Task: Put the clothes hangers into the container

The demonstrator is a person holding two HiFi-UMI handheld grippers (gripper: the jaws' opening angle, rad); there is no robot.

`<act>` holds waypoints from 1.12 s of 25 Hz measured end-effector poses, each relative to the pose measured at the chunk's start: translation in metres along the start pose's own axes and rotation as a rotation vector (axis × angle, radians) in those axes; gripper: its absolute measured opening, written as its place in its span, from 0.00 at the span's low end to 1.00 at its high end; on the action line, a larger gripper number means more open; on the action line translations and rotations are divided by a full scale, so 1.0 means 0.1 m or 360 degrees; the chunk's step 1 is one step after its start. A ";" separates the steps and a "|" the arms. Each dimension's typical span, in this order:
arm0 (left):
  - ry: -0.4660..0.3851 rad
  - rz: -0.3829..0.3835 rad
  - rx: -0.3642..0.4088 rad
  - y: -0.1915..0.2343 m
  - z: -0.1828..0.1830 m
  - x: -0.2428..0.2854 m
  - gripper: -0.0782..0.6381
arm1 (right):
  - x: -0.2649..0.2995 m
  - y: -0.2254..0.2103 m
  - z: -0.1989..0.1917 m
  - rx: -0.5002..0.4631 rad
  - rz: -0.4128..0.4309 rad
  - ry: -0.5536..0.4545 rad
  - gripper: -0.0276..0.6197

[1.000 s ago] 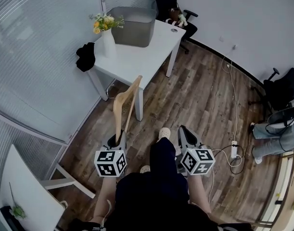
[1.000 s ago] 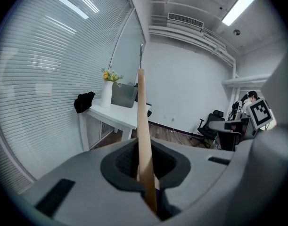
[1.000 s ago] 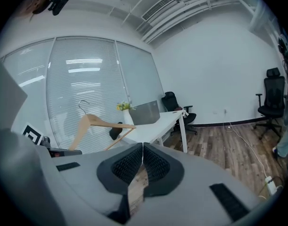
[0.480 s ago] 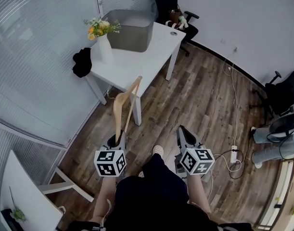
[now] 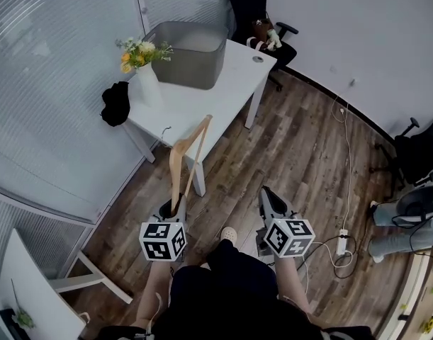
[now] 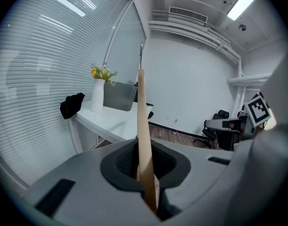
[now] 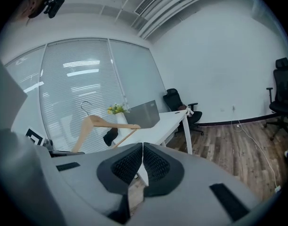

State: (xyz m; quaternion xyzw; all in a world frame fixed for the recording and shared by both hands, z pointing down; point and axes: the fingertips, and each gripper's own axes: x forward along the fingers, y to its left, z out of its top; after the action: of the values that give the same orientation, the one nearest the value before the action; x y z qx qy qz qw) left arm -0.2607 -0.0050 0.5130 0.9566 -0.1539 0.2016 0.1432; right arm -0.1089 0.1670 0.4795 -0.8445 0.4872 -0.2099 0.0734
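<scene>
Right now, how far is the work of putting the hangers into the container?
Done: nothing visible; no hanger shows in the grey container on the white table. In hand: the left gripper is shut on one wooden hanger, held upright; the right gripper is shut and empty. To do: reach the table and put the hanger in.

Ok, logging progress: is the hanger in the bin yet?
Out. The hanger stands clamped in the left gripper, apart from the bin on the table.
</scene>
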 end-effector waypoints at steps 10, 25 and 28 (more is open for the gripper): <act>-0.0027 0.0045 -0.0001 -0.01 0.31 0.61 0.15 | 0.57 -0.45 0.32 -0.0018 0.0020 0.0015 0.09; -0.0024 0.0038 0.0008 -0.13 0.64 1.36 0.15 | 1.13 -0.99 0.69 -0.0012 0.0039 0.0013 0.09; -0.0038 0.0037 0.0012 -0.17 0.69 1.45 0.15 | 1.17 -1.07 0.76 -0.0017 0.0037 -0.0004 0.09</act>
State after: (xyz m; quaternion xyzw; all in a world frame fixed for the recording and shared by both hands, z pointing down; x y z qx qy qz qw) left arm -0.1041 -0.0469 0.5108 0.9577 -0.1658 0.1925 0.1354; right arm 0.0594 0.1163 0.4793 -0.8395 0.4979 -0.2055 0.0719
